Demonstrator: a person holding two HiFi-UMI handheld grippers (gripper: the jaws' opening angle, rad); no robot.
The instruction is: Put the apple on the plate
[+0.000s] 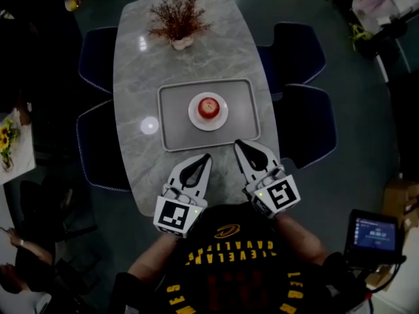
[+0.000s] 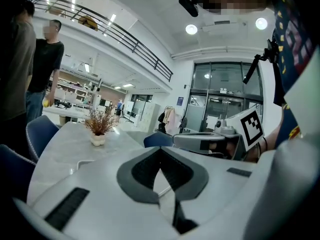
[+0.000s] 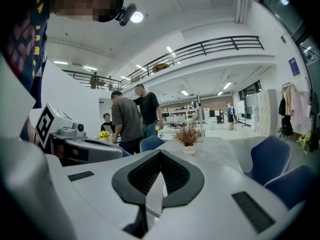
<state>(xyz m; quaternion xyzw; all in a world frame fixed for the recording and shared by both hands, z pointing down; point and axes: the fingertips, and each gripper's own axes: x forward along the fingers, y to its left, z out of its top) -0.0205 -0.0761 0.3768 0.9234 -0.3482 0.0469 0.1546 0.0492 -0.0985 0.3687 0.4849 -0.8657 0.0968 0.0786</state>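
Note:
A red apple (image 1: 209, 107) rests on a small white plate (image 1: 194, 117) in the middle of a grey tray (image 1: 173, 123) on the marble table (image 1: 134, 77). My left gripper (image 1: 208, 156) and right gripper (image 1: 237, 142) hover side by side over the table's near edge, just short of the tray. Each is shut with nothing between its jaws. In the left gripper view the jaws (image 2: 160, 148) meet at the tip, and so do those in the right gripper view (image 3: 160, 151). Neither gripper view shows the apple or the plate.
A vase of dried twigs (image 1: 178, 22) stands at the table's far end. Dark blue chairs (image 1: 298, 52) (image 1: 98, 142) flank both long sides. People stand off to the left (image 3: 127, 116). A small screen (image 1: 376, 233) sits at lower right.

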